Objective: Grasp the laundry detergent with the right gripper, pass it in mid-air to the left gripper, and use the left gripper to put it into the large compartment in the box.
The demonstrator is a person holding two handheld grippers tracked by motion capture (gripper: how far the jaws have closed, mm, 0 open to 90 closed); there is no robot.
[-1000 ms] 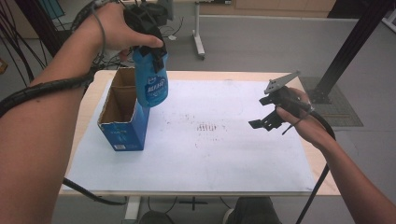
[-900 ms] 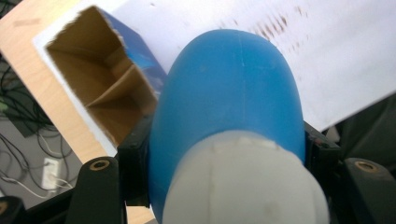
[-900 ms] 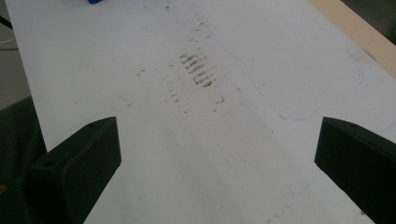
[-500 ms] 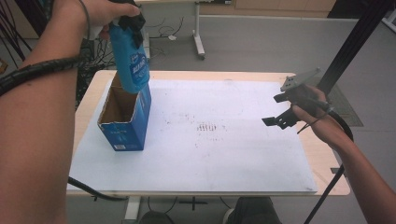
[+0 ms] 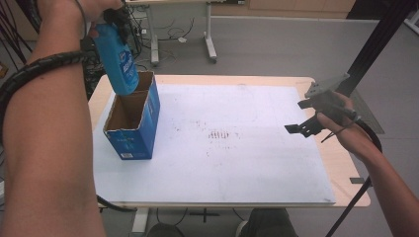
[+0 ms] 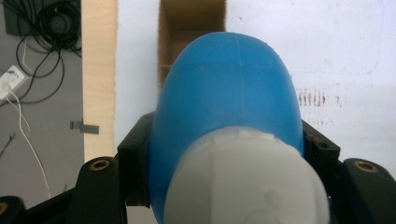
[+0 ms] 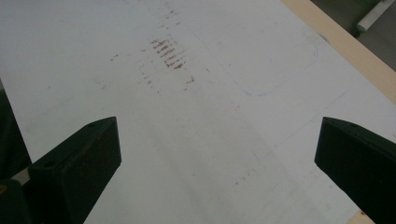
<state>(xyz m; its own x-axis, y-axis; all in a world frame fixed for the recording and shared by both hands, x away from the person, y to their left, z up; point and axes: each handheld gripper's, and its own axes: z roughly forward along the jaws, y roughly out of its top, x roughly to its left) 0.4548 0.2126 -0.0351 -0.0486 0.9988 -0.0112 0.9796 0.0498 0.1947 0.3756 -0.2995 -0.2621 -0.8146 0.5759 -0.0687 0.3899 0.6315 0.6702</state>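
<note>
Seen from above, a white sheet-covered table (image 5: 237, 168) fills the middle of the frame. At the lower left edge, a large forearm rises toward the upper left corner. At the right edge, mid-height, the right gripper (image 5: 300, 129) is held above the sheet in a hand; in the right gripper view its two black jaws are spread wide at the lower corners, with nothing between them and only the scuffed sheet beyond.

Left of centre, an open blue cardboard box (image 5: 133, 143) is stood upright on the sheet, its top flaps raised and its brown inside visible. Farther back, in the upper left, a blue bottle (image 5: 117, 61) is held hanging bottom-down above the box's far end by the left gripper (image 5: 112, 19). In the left gripper view the bottle's neck below its white cap (image 6: 245, 182) is clamped between the jaws, and the box opening is seen beyond the bottle at top centre.
</note>
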